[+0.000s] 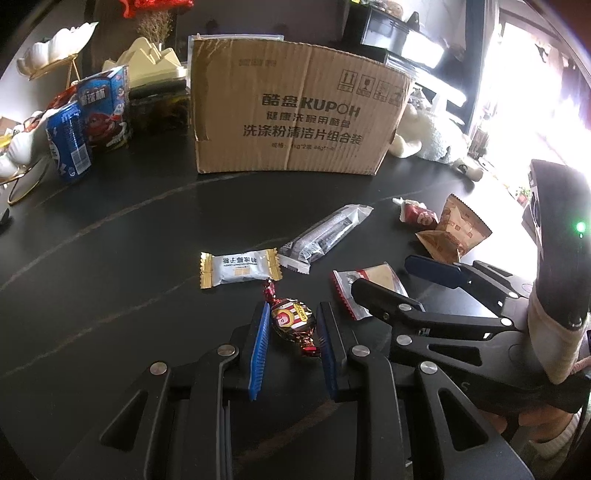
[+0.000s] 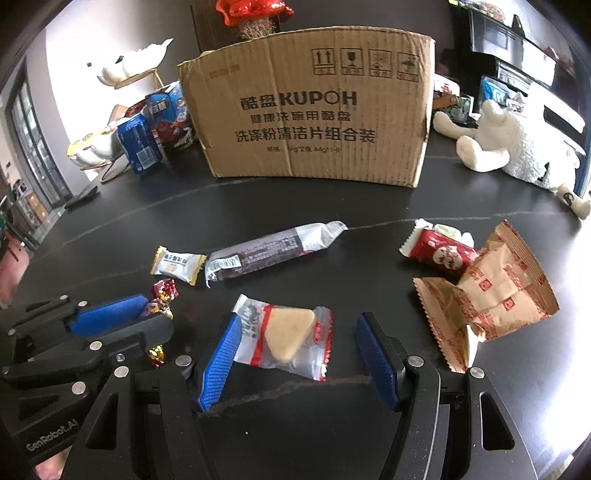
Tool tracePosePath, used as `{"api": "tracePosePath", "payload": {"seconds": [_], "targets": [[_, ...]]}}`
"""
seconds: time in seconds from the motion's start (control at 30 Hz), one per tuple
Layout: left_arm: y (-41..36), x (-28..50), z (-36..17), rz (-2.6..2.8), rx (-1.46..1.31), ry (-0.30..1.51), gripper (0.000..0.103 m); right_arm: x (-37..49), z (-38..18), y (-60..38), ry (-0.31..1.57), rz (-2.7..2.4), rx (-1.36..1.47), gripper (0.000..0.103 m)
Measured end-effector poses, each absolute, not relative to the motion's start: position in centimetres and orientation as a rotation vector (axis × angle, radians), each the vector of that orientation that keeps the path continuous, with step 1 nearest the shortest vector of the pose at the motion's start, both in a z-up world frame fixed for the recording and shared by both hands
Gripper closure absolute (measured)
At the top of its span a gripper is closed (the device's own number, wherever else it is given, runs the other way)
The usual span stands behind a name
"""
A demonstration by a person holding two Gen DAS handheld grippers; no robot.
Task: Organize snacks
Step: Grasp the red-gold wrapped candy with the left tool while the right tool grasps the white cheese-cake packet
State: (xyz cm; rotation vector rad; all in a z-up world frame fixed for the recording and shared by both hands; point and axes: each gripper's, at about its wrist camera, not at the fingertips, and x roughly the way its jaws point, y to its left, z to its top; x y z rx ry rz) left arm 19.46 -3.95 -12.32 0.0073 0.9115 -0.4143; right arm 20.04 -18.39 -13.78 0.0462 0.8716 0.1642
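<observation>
Left claw (image 1: 292,332) grips a twist-wrapped candy (image 1: 291,320) (striped wrapper).

**What We Cannot See Well**

The open brown cardboard box (image 2: 306,107) hides its inside. The red shiny thing (image 2: 255,9) behind it is cut off at the top. The small print on the long silver and brown wrapper (image 2: 269,251) is too blurry to read.

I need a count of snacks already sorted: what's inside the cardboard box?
Nothing can be told. Both views show only the front wall of the cardboard box; its interior is hidden. Behind its left edge stands a blue snack box.
</observation>
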Motion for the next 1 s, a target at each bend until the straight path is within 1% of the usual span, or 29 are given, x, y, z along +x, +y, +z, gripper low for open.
{"api": "tracePosePath", "payload": {"seconds": [0.1,0.2,0.4,0.47,0.5,0.53,0.6,0.63,0.67,0.77,1.0], "targets": [[-3.6,19.5,-12.3,-0.410,-0.002,0.906,0.077,20.2,-13.9,-18.0,0.871,0.167,0.040,0.037],[-3.1,19.6,-12.4,-0.399,-0.009,0.905,0.077,20.4,-14.0,-17.5,0.870,0.166,0.014,0.034],[-2.5,19.9,-12.8,-0.391,-0.032,0.915,0.077,20.0,-14.4,-15.9,0.842,0.143,-0.081,0.034],[-2.5,19.9,-12.8,-0.394,-0.035,0.917,0.077,19.8,-14.4,-15.6,0.835,0.155,-0.091,0.041],[-2.6,19.9,-12.8,-0.395,-0.034,0.917,0.077,19.8,-14.3,-15.5,0.831,0.153,-0.100,0.048],[-2.6,19.9,-12.8,-0.396,-0.034,0.917,0.077,19.7,-14.3,-15.3,0.824,0.142,-0.115,0.052],[-2.7,19.8,-12.7,-0.398,-0.032,0.915,0.077,19.6,-14.2,-15.3,0.819,0.144,-0.125,0.056],[-2.7,19.8,-12.6,-0.398,-0.031,0.913,0.077,19.5,-14.2,-15.3,0.820,0.145,-0.122,0.062],[-2.8,19.8,-12.5,-0.397,-0.031,0.914,0.077,19.5,-14.2,-15.3,0.819,0.144,-0.121,0.066],[-2.9,19.7,-12.3,-0.396,-0.030,0.909,0.077,19.3,-14.1,-15.5,0.815,0.142,-0.118,0.068],[-3.1,19.4,-11.4,-0.405,-0.032,0.898,0.077,18.8,-13.1,-16.0,0.787,0.150,-0.091,0.069]]}}
